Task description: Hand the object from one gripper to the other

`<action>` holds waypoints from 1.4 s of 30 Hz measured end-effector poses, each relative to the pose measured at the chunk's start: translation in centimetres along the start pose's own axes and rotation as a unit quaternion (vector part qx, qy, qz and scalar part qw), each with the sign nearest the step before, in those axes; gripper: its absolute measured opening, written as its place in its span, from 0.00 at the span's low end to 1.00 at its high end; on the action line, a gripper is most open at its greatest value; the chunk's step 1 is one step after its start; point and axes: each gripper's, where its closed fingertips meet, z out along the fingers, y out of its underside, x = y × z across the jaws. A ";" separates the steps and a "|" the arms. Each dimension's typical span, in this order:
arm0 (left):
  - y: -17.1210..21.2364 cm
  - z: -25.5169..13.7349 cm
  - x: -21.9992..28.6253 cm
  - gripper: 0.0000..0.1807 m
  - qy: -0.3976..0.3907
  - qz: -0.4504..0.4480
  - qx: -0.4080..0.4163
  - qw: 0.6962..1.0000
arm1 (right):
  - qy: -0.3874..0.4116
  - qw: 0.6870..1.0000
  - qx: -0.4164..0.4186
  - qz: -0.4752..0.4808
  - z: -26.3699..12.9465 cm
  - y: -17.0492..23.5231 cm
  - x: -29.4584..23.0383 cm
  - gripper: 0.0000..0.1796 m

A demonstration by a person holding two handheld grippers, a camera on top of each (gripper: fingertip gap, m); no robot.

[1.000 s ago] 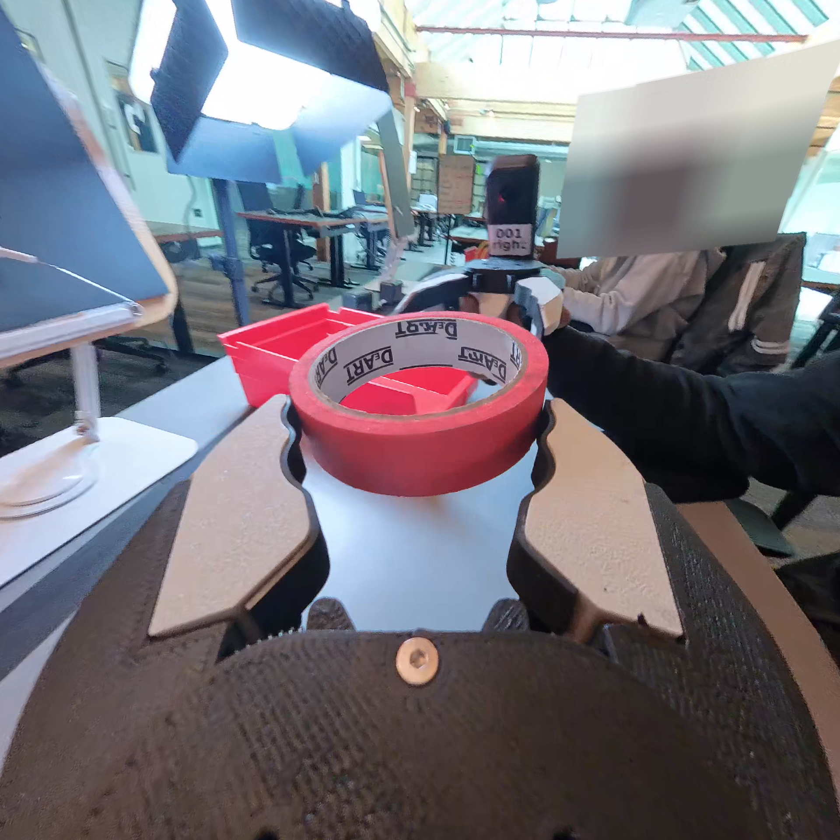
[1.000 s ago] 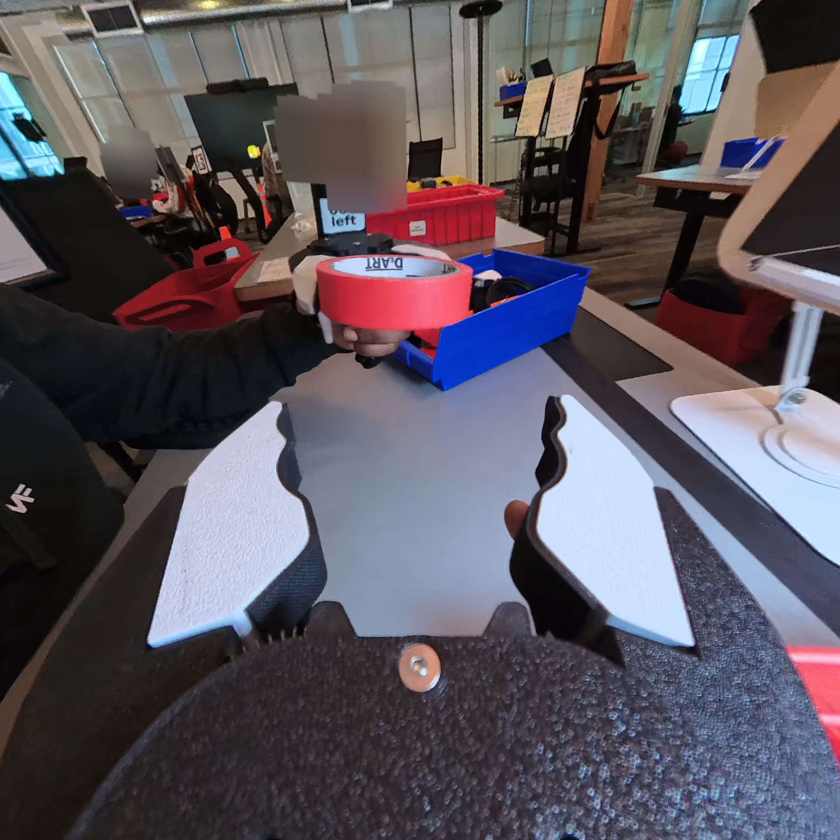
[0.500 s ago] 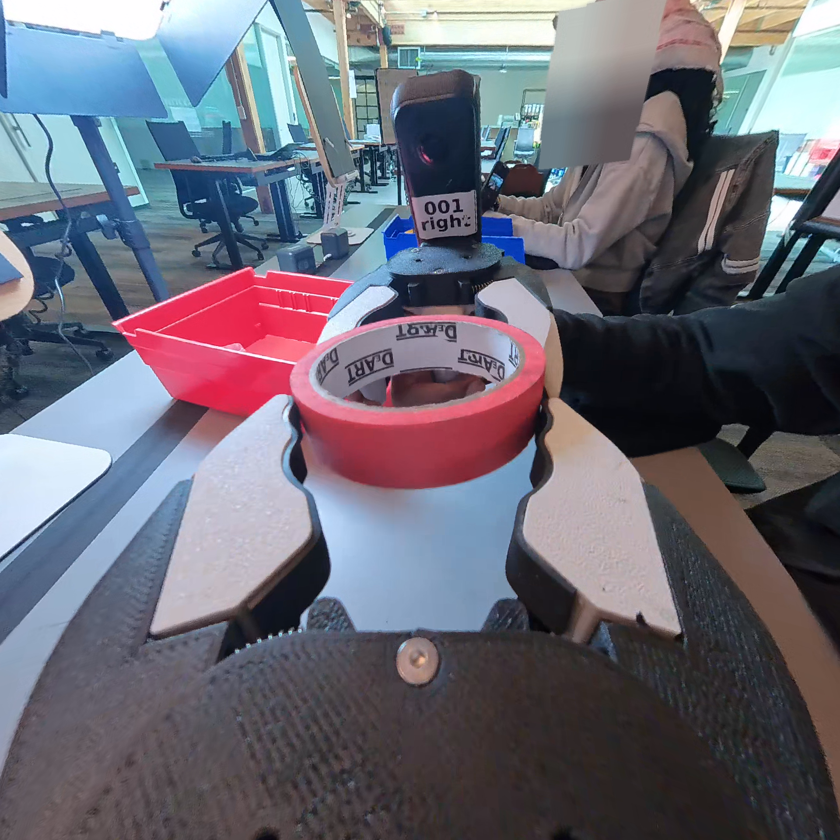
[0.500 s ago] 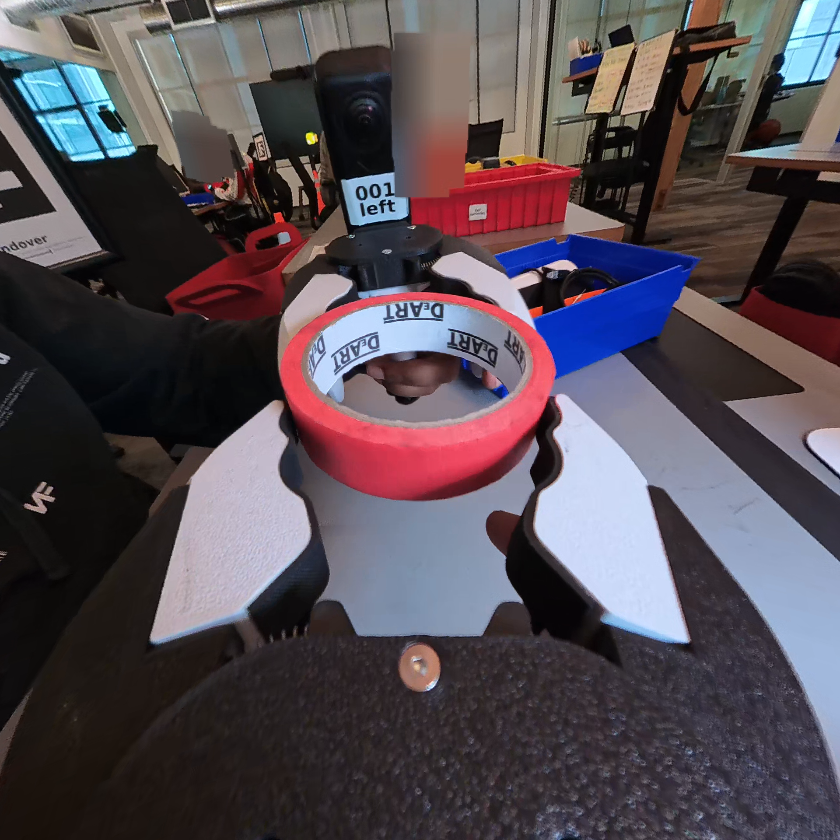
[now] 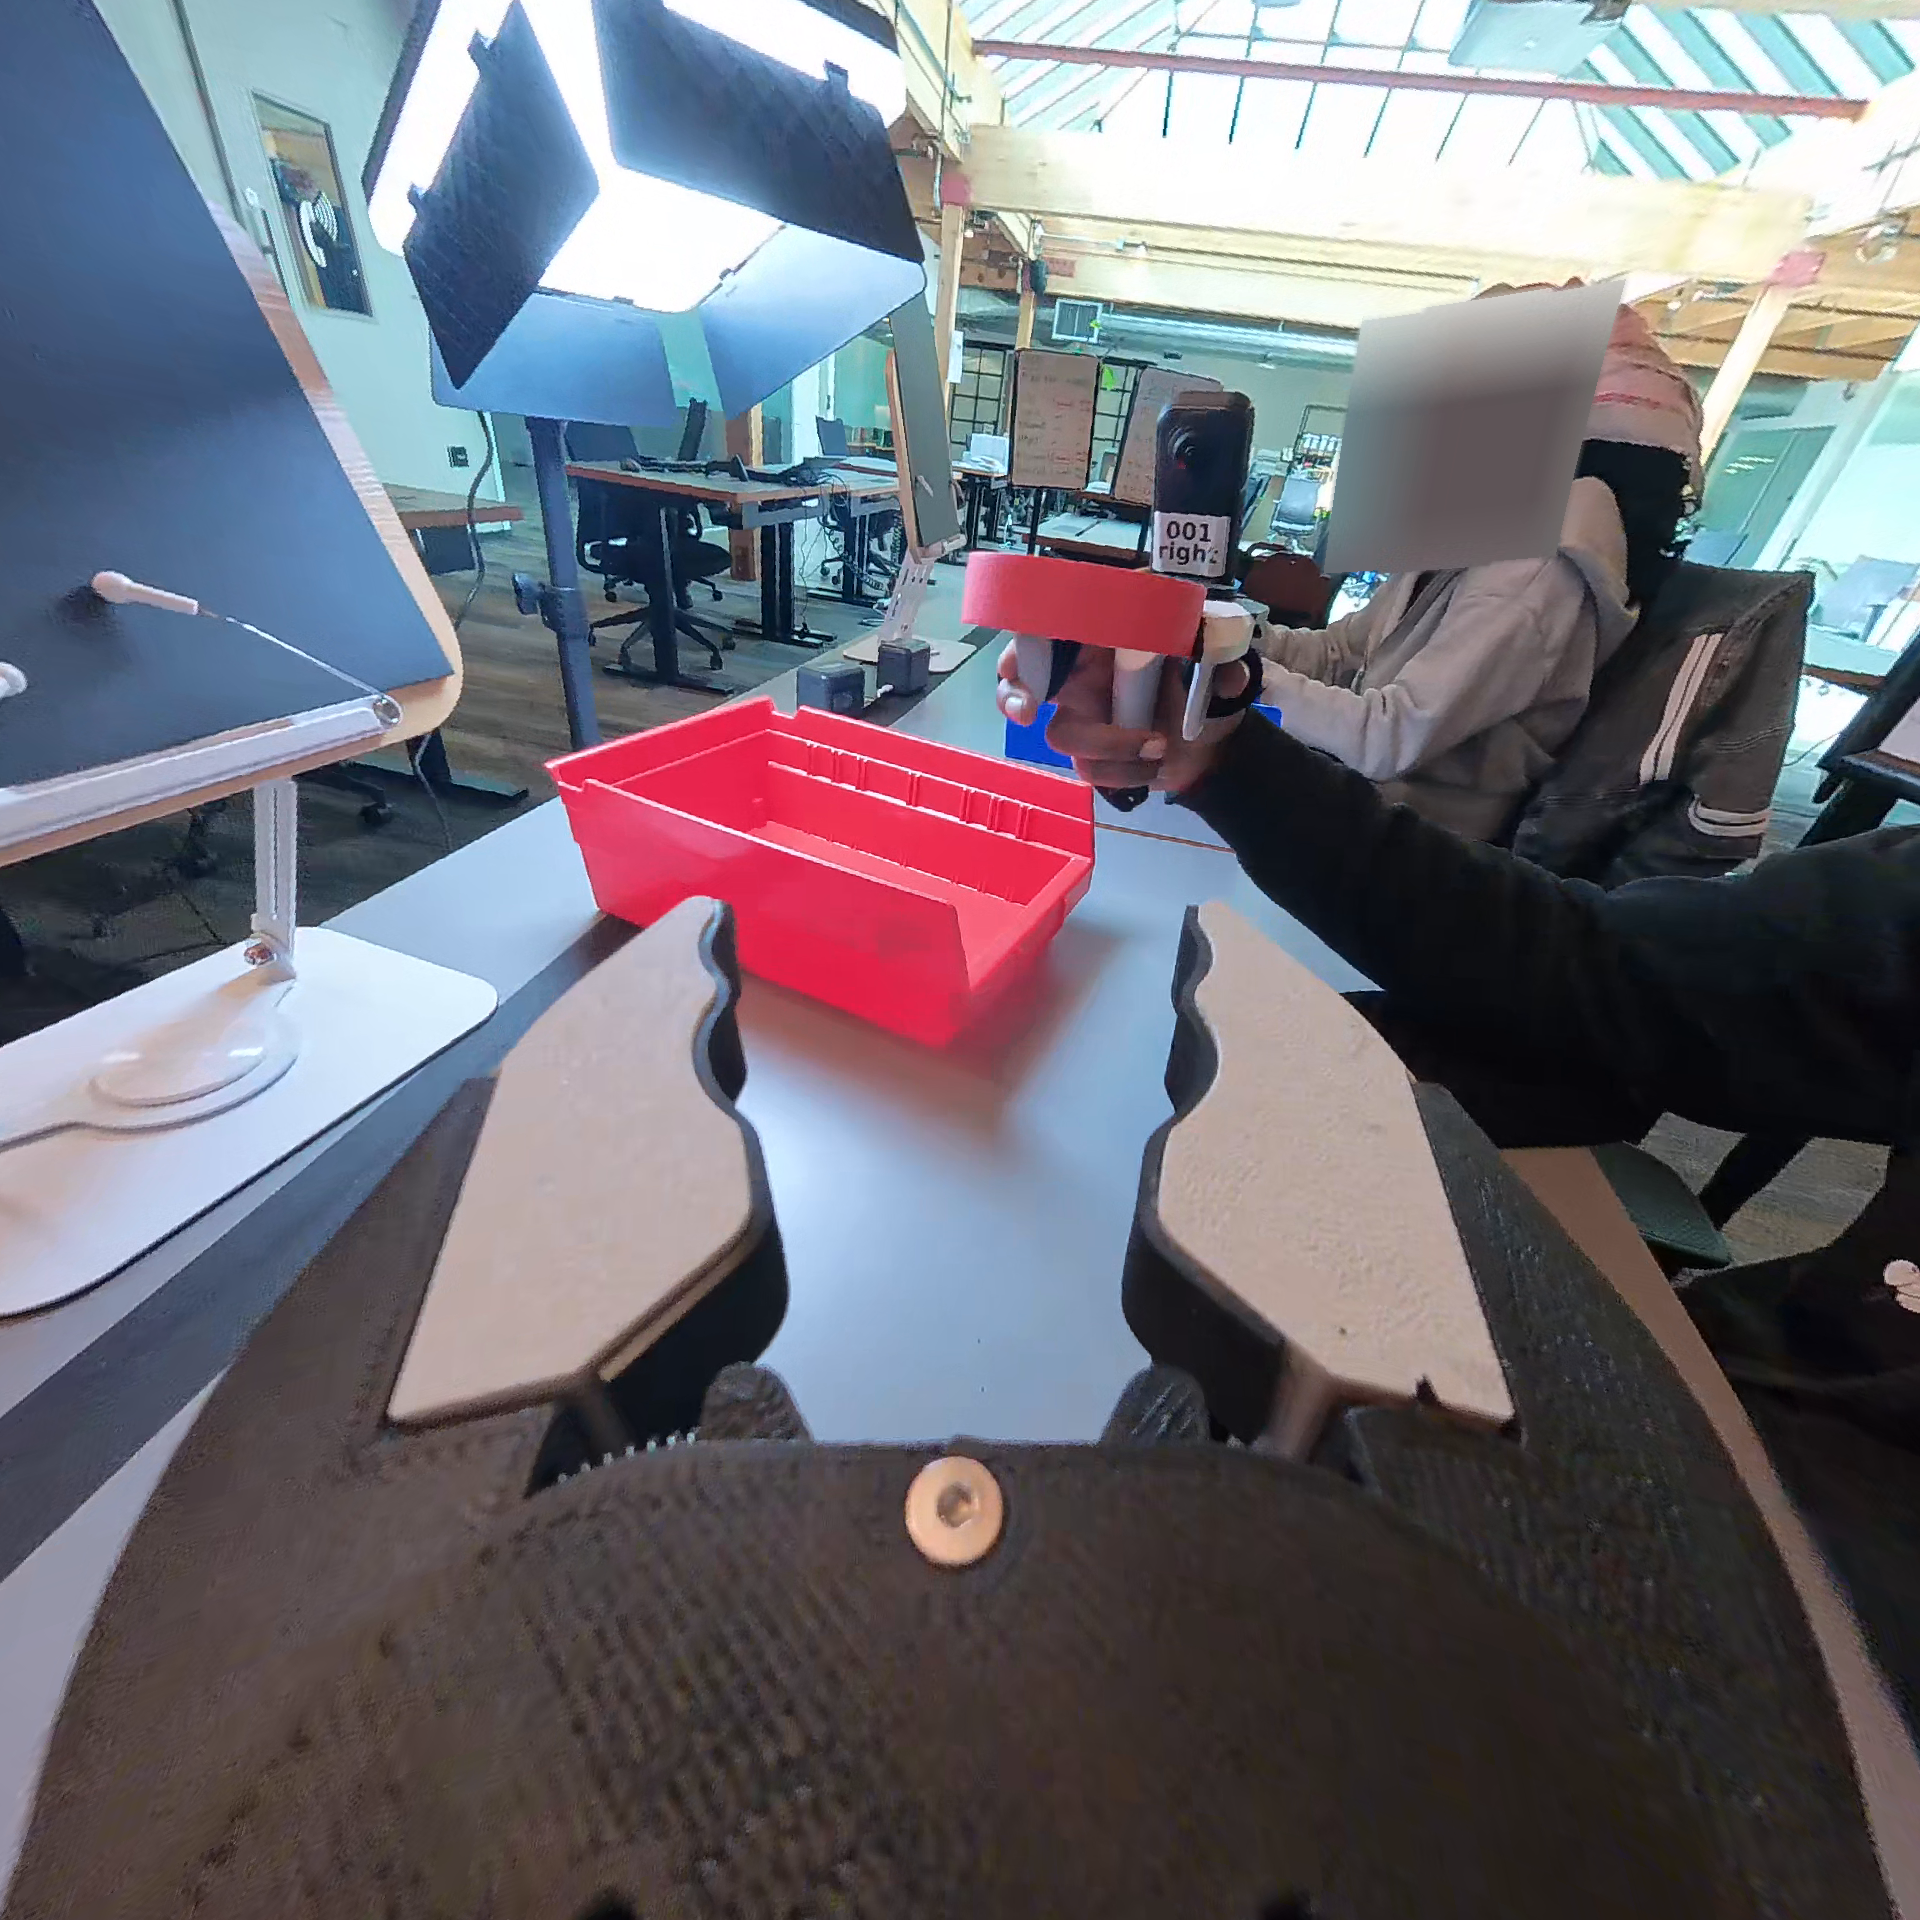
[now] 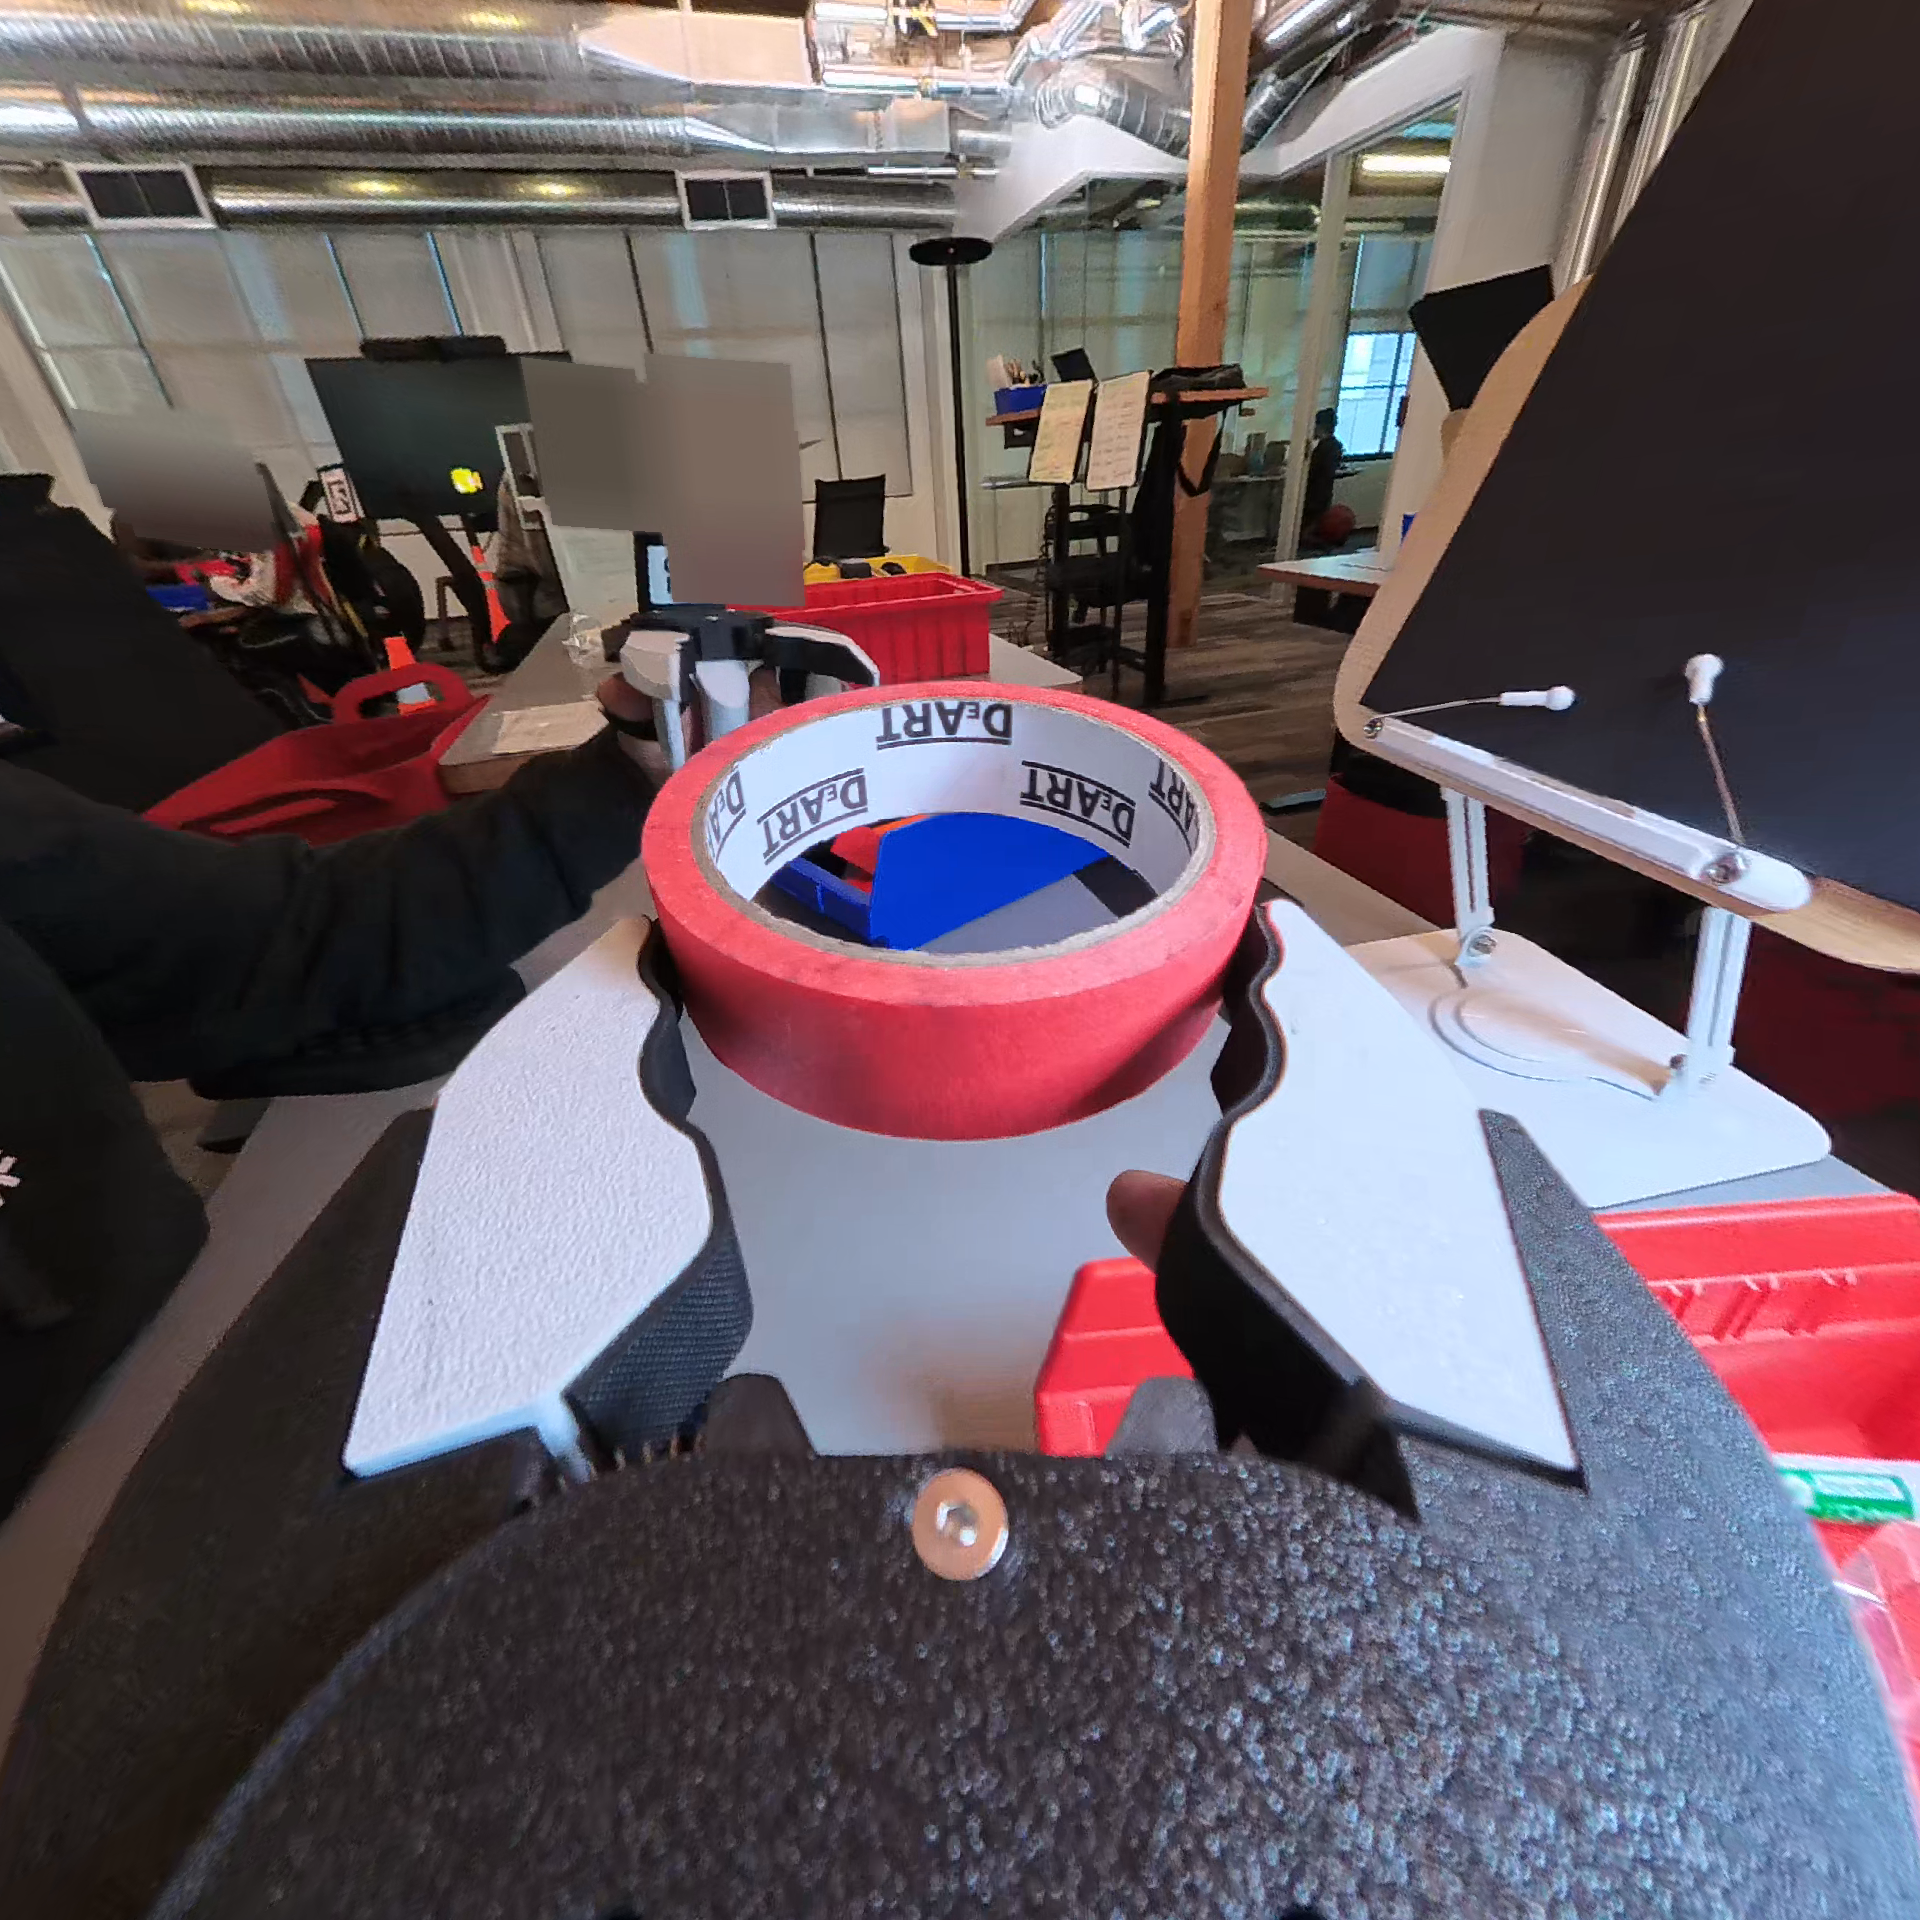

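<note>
Partly hidden behind the red tape roll [image 6: 951, 971], the right gripper [image 6: 951, 966] has its two fingertips pressed against the roll's sides, holding it level above the grey table [image 6: 883, 1299]. Through the roll's core only a slice of one blue bin [image 6: 956, 873] shows. Farther off, the left gripper [image 5: 954, 997] holds nothing, its two fingers spread wide over the table short of one red bin [image 5: 831, 862].
</note>
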 end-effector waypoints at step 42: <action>4.3 7.2 2.8 0.50 -0.217 0.584 -0.164 0.765 | 0.120 0.968 -0.151 -0.158 7.4 2.2 -2.1 0.34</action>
